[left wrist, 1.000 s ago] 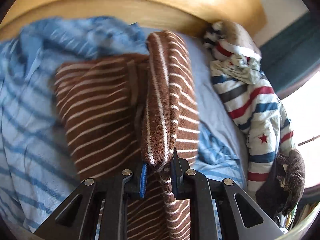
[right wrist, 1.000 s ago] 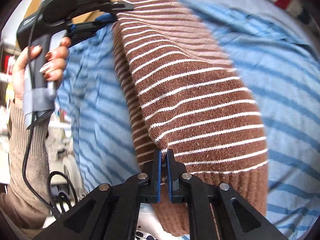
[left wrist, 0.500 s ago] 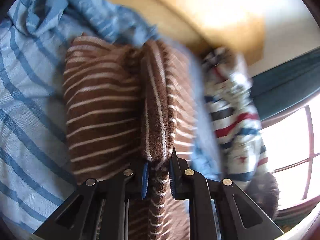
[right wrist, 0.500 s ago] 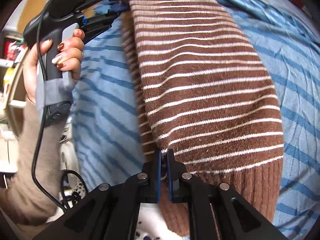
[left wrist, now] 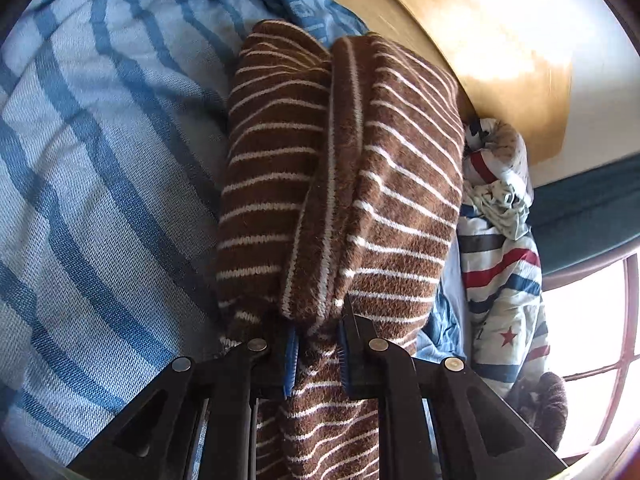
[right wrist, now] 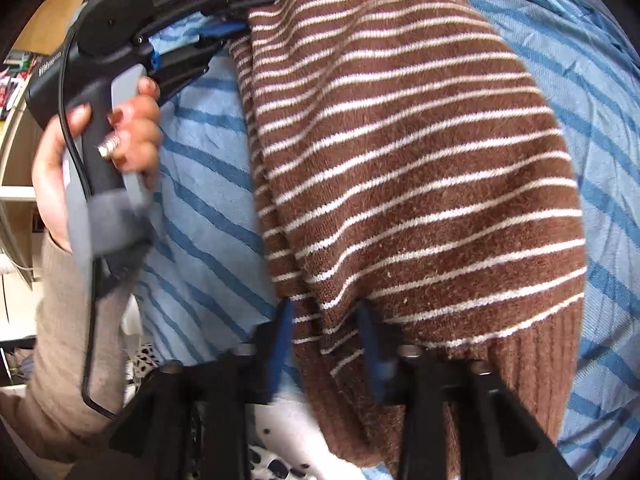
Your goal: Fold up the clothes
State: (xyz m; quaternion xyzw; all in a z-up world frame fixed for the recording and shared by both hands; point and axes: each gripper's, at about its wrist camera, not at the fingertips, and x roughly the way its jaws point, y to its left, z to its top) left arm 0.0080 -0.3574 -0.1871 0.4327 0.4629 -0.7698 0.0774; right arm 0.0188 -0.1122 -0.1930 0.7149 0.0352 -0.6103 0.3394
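Brown striped sweater [left wrist: 340, 184], folded double, lies on blue striped bedsheet [left wrist: 100, 200] beside wooden headboard [left wrist: 500, 40]. Left gripper [left wrist: 318, 354] pinches a bunched fold of it. Right gripper [right wrist: 324, 320]: jaws opening, sweater edge between the 2 pads, no longer pressed.

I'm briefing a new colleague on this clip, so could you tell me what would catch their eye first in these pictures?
The brown sweater with white stripes dominates, folded and draped down the middle over the blue striped bedspread. The left claw pinches a thick fold at its near edge, while the right claw is opening with the hem between its pads. A crumpled star-patterned garment lies at the right of the left wrist view.
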